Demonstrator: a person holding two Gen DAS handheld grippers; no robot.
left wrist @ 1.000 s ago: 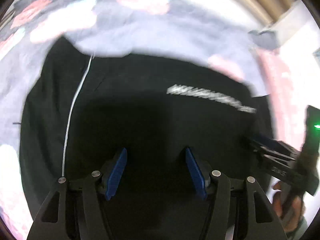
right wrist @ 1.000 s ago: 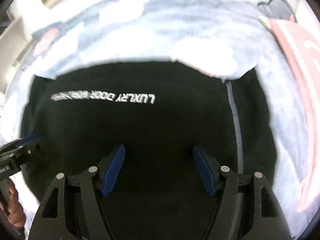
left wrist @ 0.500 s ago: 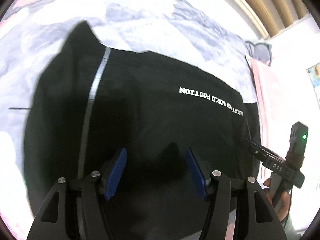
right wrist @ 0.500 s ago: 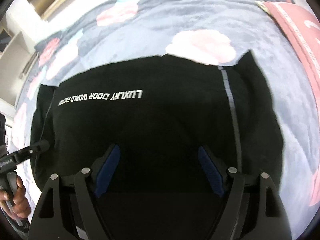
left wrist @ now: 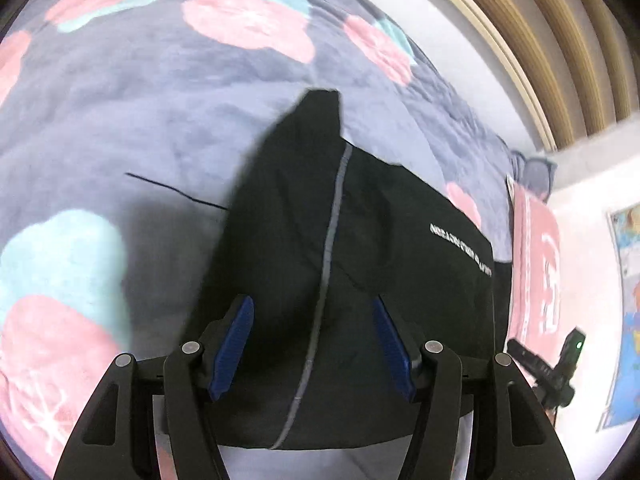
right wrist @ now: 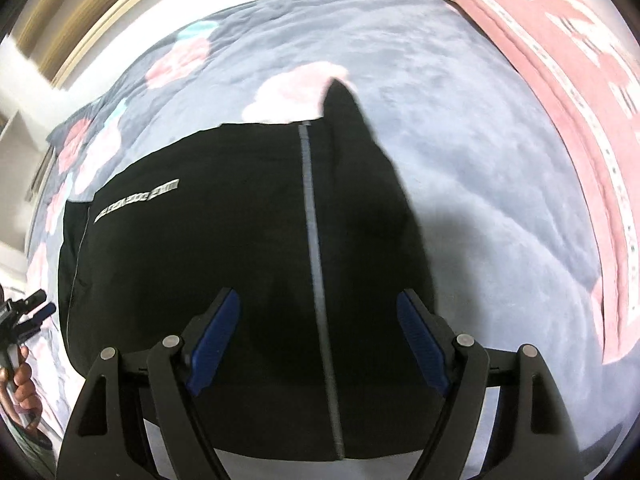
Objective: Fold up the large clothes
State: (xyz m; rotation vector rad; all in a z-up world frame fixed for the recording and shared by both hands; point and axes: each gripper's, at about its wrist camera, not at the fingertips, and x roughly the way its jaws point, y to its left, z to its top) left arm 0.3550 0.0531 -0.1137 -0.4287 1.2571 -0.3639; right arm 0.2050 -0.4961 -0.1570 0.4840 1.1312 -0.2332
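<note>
- A bed fills most of both views, covered by a grey-blue blanket [left wrist: 120,92] printed with pink and pale turquoise cloud shapes.
- A pink cloth [right wrist: 568,92] with white lettering lies along one side of the bed.
- Behind the bed, a white wall [left wrist: 460,40] meets wooden slats [left wrist: 560,40] of light brown.
- A colourful poster [left wrist: 626,320] hangs on the pale wall beside the bed.
- Soft daylight, slightly washed out.
</note>
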